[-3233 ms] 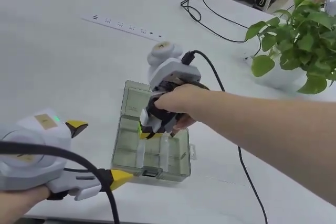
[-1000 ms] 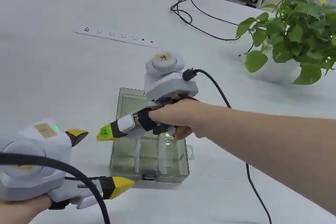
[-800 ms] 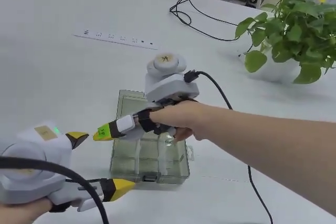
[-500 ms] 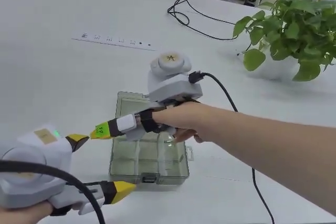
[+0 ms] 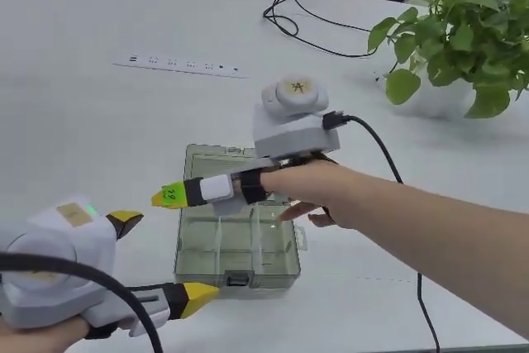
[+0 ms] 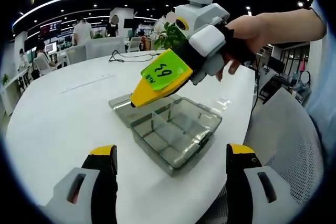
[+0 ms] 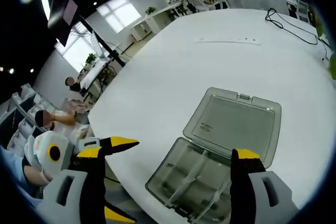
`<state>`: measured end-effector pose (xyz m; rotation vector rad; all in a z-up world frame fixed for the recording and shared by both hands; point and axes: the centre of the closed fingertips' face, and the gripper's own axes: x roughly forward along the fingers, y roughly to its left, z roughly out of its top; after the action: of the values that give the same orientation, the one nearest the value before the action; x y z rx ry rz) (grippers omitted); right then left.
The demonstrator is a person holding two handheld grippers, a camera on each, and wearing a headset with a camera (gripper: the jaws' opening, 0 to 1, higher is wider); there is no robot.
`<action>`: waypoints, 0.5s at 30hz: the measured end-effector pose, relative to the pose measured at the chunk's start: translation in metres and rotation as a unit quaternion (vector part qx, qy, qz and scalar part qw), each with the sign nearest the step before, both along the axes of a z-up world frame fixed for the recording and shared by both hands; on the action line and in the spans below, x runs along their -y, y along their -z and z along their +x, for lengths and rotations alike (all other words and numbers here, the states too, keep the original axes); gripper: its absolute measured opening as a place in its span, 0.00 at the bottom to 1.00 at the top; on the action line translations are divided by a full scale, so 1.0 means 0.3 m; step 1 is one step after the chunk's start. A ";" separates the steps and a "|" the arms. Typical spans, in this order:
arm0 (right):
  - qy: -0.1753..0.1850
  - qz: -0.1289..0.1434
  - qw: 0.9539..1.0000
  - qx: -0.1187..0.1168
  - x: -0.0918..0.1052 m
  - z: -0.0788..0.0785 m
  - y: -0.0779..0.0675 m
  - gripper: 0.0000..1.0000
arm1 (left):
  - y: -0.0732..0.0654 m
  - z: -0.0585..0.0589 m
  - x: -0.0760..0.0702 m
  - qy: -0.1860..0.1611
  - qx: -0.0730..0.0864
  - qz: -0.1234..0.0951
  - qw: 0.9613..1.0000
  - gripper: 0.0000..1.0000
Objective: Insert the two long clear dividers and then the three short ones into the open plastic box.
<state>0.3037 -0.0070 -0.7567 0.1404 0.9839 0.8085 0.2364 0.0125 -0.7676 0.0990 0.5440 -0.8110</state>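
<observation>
The clear green-tinted plastic box [image 5: 277, 269] lies open on the white table, its lid [image 5: 216, 164] flat behind it. Clear dividers [image 5: 218, 241] stand inside and split it into compartments. My right gripper [image 5: 183, 196] hovers above the box's left side, pointing left, open and holding nothing; its own view looks down at the box [image 7: 157, 181] and lid [image 7: 233, 121] between wide-apart jaws [image 7: 169, 155]. My left gripper [image 5: 161, 258] stands open at the box's near-left corner, empty, facing the box [image 6: 157, 150] and the right gripper [image 6: 168, 74].
A white power strip [image 5: 182, 64] lies at the back of the table. A potted green plant [image 5: 463, 31] and a coiled black cable [image 5: 331, 26] sit at the back right. The table's near edge [image 5: 372, 341] runs just below the box.
My right gripper has come up out of the box, turned to point left, and drifted slightly right above it. My left gripper has stayed open at the near left.
</observation>
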 end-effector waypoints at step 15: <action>-0.063 0.015 0.989 0.134 0.114 0.001 -0.036 1.00 | 0.001 0.012 0.004 -0.007 -0.002 0.005 1.000 0.86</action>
<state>0.3041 -0.0411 -0.7459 -0.0062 0.7313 0.9323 0.2399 0.0112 -0.7681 0.1027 0.5512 -0.7957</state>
